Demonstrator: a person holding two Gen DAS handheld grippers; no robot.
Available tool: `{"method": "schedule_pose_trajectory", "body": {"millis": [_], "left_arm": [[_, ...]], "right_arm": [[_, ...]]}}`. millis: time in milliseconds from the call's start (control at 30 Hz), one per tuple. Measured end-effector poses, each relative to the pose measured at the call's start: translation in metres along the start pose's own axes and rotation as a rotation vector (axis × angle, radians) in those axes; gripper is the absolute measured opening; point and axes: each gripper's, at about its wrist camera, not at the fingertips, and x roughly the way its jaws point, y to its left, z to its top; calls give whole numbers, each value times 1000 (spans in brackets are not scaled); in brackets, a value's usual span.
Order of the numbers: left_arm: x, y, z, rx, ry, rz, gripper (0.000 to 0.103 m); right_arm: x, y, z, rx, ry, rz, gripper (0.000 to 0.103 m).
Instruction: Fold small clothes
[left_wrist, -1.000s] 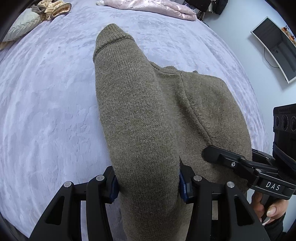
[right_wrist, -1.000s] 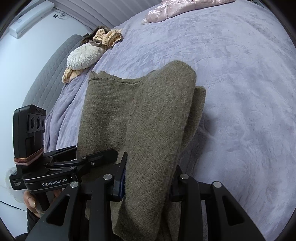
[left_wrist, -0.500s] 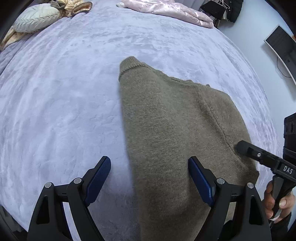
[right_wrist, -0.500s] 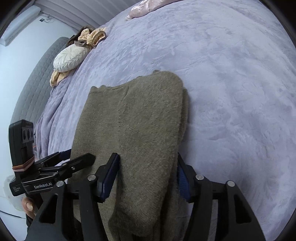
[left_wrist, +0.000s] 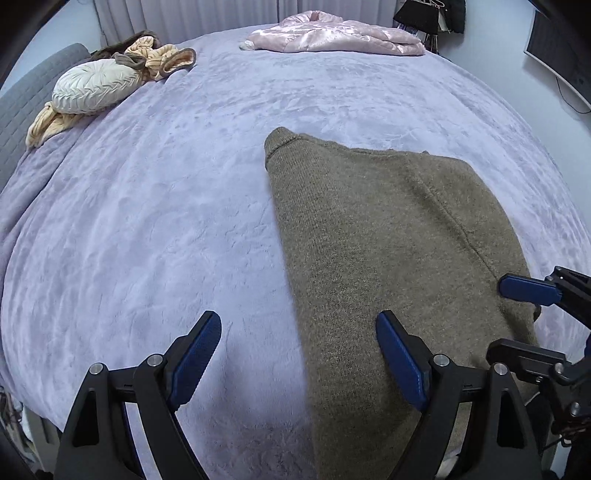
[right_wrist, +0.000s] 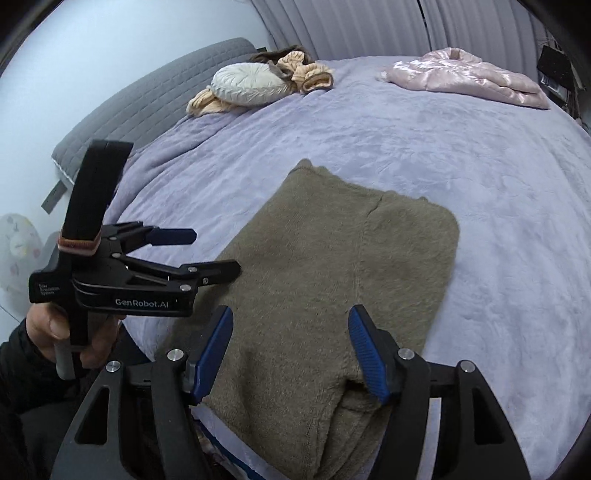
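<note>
An olive-brown knit sweater (left_wrist: 388, 229) lies folded lengthwise and flat on the lavender blanket (left_wrist: 166, 221) of a bed. My left gripper (left_wrist: 297, 319) is open over the sweater's near left edge, its blue pads wide apart and clear of the cloth. In the right wrist view the sweater (right_wrist: 332, 251) runs away from my right gripper (right_wrist: 291, 312). Its jaws are opening, and the sweater's near end lies between them with the pads off it. Each gripper shows in the other's view: the left gripper (right_wrist: 214, 249) held by a hand (right_wrist: 55, 325), the right gripper (left_wrist: 498, 317) at the sweater's right edge.
A round white cushion (left_wrist: 92, 86) and tan clothes (left_wrist: 159, 59) lie at the bed's far left by a grey headboard (right_wrist: 155, 96). A pink satin garment (left_wrist: 332, 37) lies at the far edge. A monitor (left_wrist: 557, 55) hangs on the right wall.
Both grippers let go of the sweater and opened. The lifted fold dropped and now lies flat on the bed. Both grippers drew back, and the right one rolled.
</note>
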Motion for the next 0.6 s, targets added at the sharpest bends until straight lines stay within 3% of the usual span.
{"method": "schedule_pose_trajectory", "body": {"millis": [100, 300, 467, 600], "left_arm": [[5, -1, -4, -4, -21, 38, 103], [-3, -4, -7, -9, -44, 37, 103], [-7, -7, -6, -1, -44, 56, 103], [-1, -7, -6, -20, -17, 50, 103]], "right_arm": [[15, -12, -11, 32, 16, 5, 68], [10, -15, -12, 27, -3, 23, 69], [3, -17, 20, -25, -46, -20, 76], [44, -40, 42, 11, 71, -13, 78]]}}
